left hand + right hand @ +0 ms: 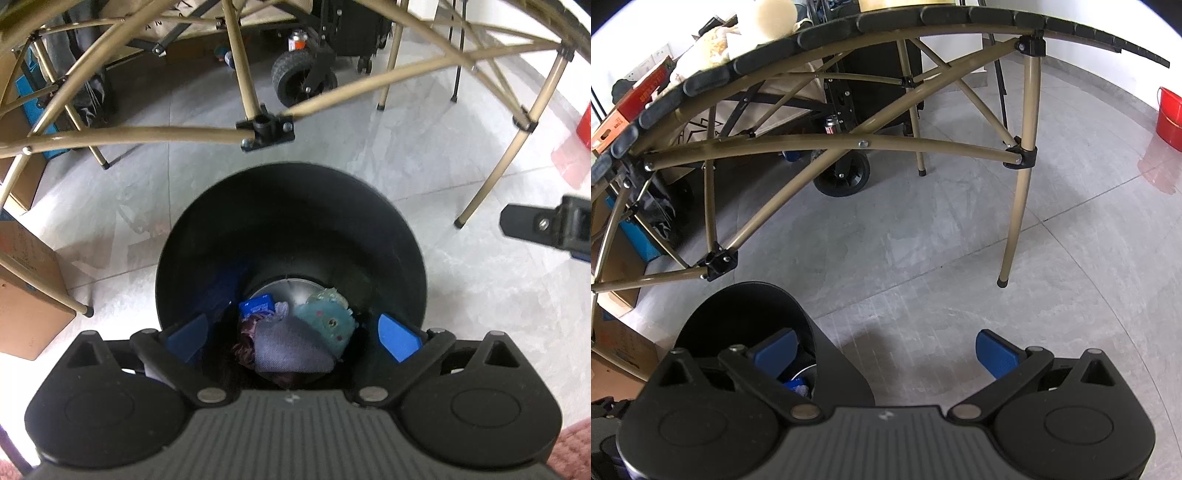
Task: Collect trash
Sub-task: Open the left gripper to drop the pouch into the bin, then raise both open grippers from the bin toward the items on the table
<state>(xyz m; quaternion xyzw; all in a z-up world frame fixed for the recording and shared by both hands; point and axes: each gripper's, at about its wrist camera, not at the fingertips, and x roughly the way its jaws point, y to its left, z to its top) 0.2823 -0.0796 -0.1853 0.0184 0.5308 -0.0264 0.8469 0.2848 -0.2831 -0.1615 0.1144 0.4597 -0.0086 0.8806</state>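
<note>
A black round trash bin (291,206) stands on the floor under my left gripper (291,338), which hovers open over its mouth with nothing between the blue pads. At the bin's bottom lie a grey cloth wad (291,347), a teal wrapper (328,321) and a blue packet (256,306). In the right wrist view the same bin (738,314) is at lower left. My right gripper (886,349) is open and empty, its left pad over the bin's rim and its right pad above bare floor. Its finger (546,225) shows at the left view's right edge.
A folding table on tan metal legs (1023,206) arches above and behind the bin. Cardboard boxes (26,295) sit at left, a wheeled black cart (842,173) stands behind the table, and a red bucket (1169,114) is at far right on the grey tile floor (942,258).
</note>
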